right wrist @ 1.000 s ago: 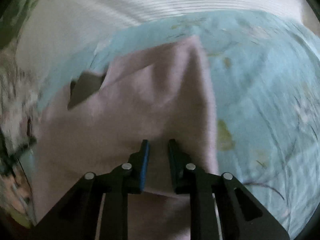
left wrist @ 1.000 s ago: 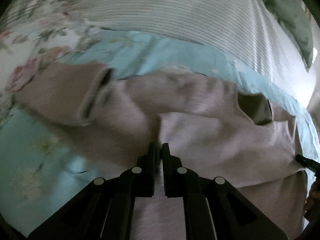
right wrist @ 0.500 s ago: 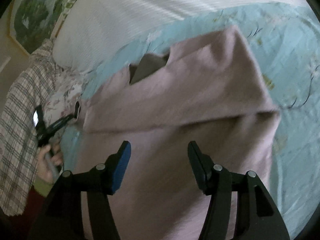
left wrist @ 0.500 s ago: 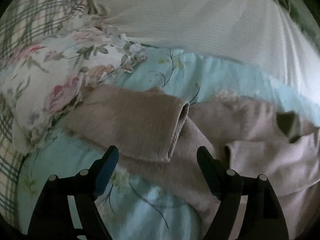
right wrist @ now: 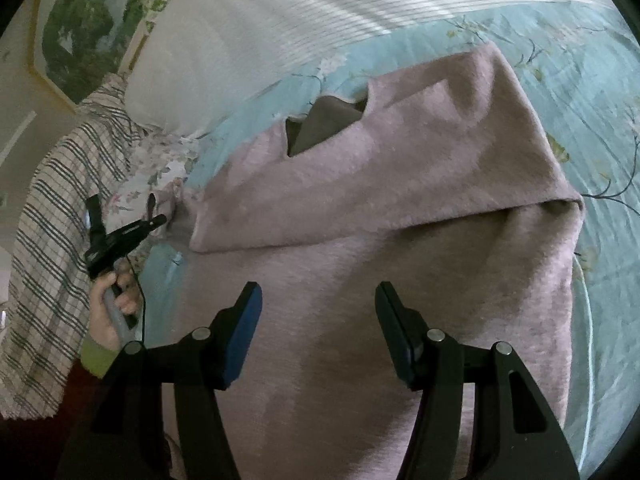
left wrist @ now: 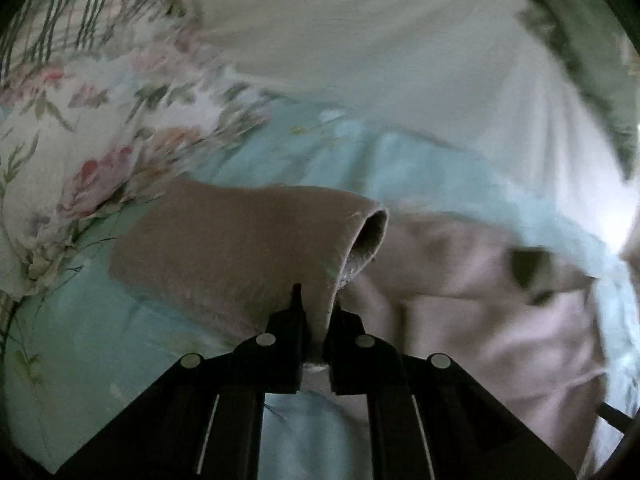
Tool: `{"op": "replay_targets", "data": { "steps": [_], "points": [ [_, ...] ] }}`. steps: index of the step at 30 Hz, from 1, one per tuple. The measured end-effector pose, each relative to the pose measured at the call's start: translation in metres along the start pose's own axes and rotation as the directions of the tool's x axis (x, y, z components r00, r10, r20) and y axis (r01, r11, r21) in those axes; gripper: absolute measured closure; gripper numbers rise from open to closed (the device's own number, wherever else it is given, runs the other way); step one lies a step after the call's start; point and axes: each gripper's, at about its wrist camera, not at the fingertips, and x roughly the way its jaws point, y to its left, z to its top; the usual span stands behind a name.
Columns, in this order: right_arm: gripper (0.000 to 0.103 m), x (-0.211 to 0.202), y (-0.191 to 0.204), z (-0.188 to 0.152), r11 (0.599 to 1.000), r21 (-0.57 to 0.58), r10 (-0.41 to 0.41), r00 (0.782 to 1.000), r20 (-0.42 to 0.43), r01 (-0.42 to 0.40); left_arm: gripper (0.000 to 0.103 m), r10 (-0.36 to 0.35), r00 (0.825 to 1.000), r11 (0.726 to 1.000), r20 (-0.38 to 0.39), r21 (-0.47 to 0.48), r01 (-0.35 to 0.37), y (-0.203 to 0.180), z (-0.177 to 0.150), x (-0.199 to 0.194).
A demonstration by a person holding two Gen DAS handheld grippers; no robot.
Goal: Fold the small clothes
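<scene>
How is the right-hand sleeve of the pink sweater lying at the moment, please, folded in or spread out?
Folded in. The sleeve lies across the pink sweater, its edge forming a crease over the body.

Both grippers are black, angular frames with round silver screw heads along each arm. The right gripper (right wrist: 318, 300) carries blue pads on its fingers (right wrist: 244, 328). The left hand (right wrist: 108, 304) shows a yellow-green cuff (right wrist: 96, 356), with a thin black cable trailing beside it.

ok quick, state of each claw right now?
Left claw: closed, pinching the sleeve of the pink sweater near its cuff.
Right claw: open, holding nothing, above the sweater's body.
</scene>
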Motion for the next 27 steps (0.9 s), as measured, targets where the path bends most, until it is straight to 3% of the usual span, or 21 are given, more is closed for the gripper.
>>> {"op": "replay_targets", "data": {
  "steps": [4, 7, 10, 15, 20, 22, 24, 27],
  "points": [
    [0.043, 0.007, 0.004, 0.001, 1.0, 0.012, 0.004, 1.0, 0.027, -0.004, 0.096, -0.161, 0.987, 0.986, 0.015, 0.053, 0.16, -0.062, -0.01, -0.033],
    [0.043, 0.01, 0.004, 0.0, 1.0, 0.029, -0.008, 0.999, 0.053, 0.007, 0.096, -0.286, 0.958, 0.951, -0.011, 0.117, 0.286, -0.124, -0.02, -0.044],
    [0.043, 0.005, -0.006, 0.0, 0.997, 0.069, -0.023, 0.996, 0.085, 0.017, 0.096, -0.363, 0.93, 0.911, -0.065, 0.183, 0.368, -0.188, -0.034, -0.035],
    [0.043, -0.004, -0.021, -0.002, 0.992, 0.121, -0.054, 0.991, 0.122, 0.039, 0.095, -0.397, 0.898, 0.876, -0.187, 0.214, 0.432, -0.263, -0.065, 0.012],
    [0.043, -0.01, -0.034, 0.002, 0.988, 0.143, -0.069, 0.989, 0.132, 0.05, 0.091, -0.349, 0.894, 0.881, -0.281, 0.228, 0.415, -0.299, -0.095, 0.062],
    [0.043, -0.009, -0.037, 0.006, 0.988, 0.147, -0.064, 0.989, 0.131, 0.044, 0.078, -0.359, 0.887, 0.88, -0.29, 0.211, 0.426, -0.294, -0.1, 0.067],
    [0.043, -0.004, -0.036, 0.01, 0.989, 0.144, -0.054, 0.991, 0.125, 0.036, 0.058, -0.368, 0.884, 0.878, -0.289, 0.205, 0.433, -0.284, -0.101, 0.062],
    [0.043, 0.007, -0.032, 0.013, 0.991, 0.133, -0.043, 0.993, 0.11, 0.028, 0.043, -0.331, 0.908, 0.889, -0.256, 0.238, 0.391, -0.269, -0.103, 0.044]
  ]
}}
